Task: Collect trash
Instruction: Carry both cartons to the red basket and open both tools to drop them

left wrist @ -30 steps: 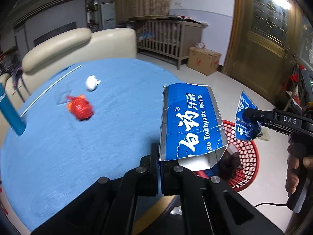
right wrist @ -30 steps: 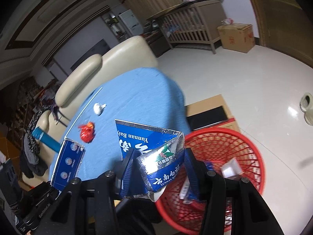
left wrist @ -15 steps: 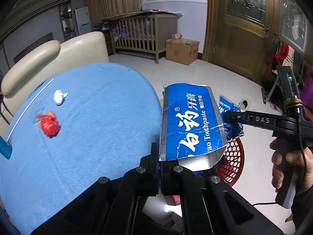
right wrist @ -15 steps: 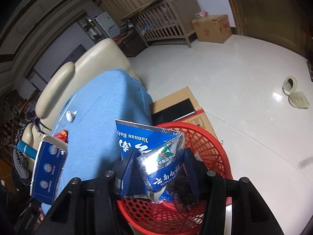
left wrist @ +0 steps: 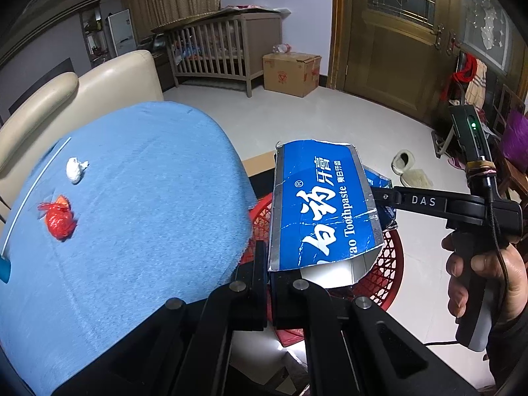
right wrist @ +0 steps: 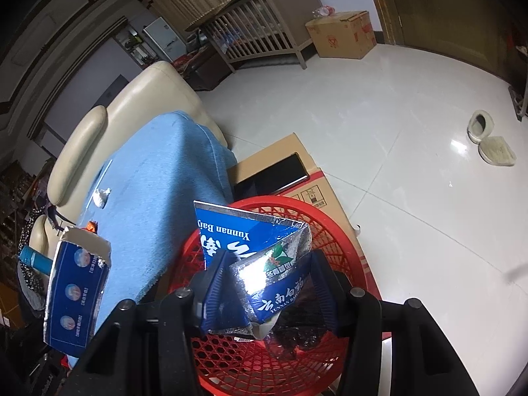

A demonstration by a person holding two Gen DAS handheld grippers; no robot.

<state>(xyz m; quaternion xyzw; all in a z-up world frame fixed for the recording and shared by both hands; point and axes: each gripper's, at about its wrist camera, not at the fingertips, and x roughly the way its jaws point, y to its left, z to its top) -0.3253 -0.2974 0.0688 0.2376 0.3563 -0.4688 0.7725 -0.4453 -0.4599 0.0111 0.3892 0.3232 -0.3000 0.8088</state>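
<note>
The toothpaste box (left wrist: 321, 211) reads "Toothpaste"; the right gripper (left wrist: 379, 194) arm reads "DAS".

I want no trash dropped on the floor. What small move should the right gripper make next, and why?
Probably open the right gripper and let go. Its crumpled toothpaste box piece already hangs over the red basket, so it should fall inside. The left gripper, clamped on the other toothpaste box, looks nearer the rim.

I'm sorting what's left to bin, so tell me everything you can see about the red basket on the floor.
The red basket is a round plastic bin with open lattice walls, standing upright on the pale floor beside the blue-covered table. Its rim rests against a cardboard box. Dark crumpled trash already lies inside. The crumpled toothpaste box piece hangs above its opening.
</note>
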